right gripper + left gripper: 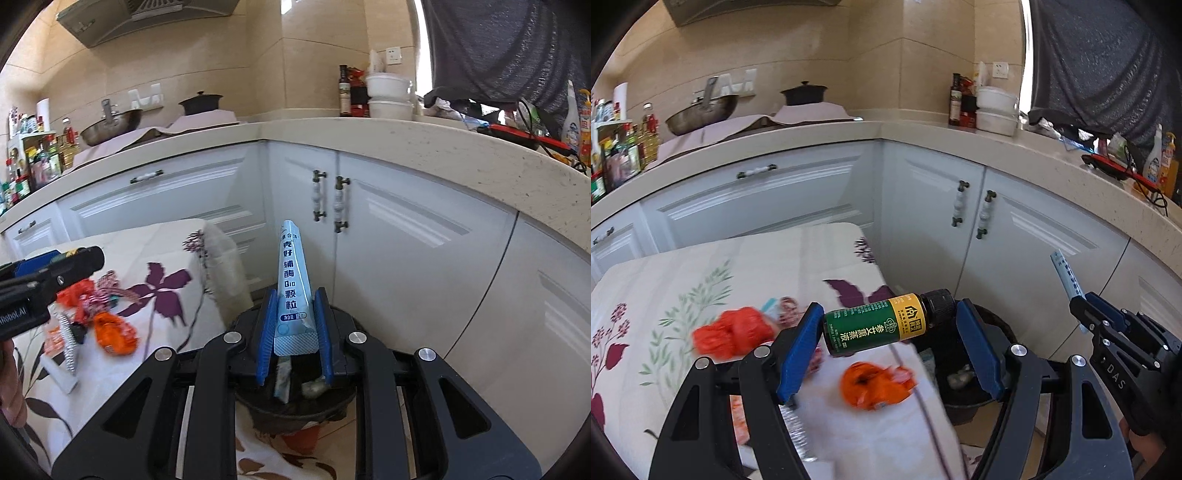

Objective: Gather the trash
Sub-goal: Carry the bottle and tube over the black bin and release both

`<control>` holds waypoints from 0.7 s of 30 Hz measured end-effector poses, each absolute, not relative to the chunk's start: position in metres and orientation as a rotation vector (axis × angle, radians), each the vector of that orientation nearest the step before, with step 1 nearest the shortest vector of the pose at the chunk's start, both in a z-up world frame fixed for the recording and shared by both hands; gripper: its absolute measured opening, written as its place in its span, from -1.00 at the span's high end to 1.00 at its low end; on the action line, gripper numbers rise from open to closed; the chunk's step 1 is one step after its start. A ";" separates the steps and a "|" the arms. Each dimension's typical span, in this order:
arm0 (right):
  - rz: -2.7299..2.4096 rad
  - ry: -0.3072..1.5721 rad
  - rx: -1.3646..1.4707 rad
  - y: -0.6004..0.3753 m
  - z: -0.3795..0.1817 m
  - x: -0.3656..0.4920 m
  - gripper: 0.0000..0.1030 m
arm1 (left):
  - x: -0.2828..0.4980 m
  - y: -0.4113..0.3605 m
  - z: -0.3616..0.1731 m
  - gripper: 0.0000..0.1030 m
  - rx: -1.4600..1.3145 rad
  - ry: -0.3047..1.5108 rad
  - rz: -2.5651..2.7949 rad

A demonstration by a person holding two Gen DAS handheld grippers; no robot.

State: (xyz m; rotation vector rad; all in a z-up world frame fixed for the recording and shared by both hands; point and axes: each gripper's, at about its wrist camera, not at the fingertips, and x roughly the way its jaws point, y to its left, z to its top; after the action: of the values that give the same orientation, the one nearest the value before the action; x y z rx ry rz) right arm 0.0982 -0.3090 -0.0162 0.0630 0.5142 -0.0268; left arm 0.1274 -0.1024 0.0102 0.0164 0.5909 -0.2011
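My left gripper is shut on a small green and yellow bottle with a black cap, held crosswise between the blue pads above the table's right edge. The right gripper is shut on a light blue sachet that stands upright between its pads. In the left wrist view the same sachet and right gripper show at the right. A black trash bin sits below the right gripper and holds several scraps. Orange wrappers and other litter lie on the floral tablecloth.
White cabinet doors and a beige counter curve around behind the bin. The counter carries a wok, a black pot, bottles and stacked white bowls. A person's dark garment fills the upper right.
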 end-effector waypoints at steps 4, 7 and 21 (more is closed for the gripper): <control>-0.041 0.517 0.067 -0.319 -0.022 0.108 0.60 | 0.138 -0.123 0.009 -0.39 0.029 0.575 -0.216; -0.047 0.515 0.075 -0.327 -0.024 0.115 0.60 | 0.145 -0.136 0.007 -0.39 0.038 0.569 -0.220; -0.057 0.539 0.098 -0.346 -0.046 0.148 0.60 | 0.183 -0.173 -0.018 -0.39 0.071 0.631 -0.205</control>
State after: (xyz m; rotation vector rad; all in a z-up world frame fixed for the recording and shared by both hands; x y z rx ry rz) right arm 0.1476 -0.3455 -0.0456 0.0975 0.5392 -0.0573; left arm 0.1829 -0.1732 -0.0181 0.0706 0.6306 -0.2045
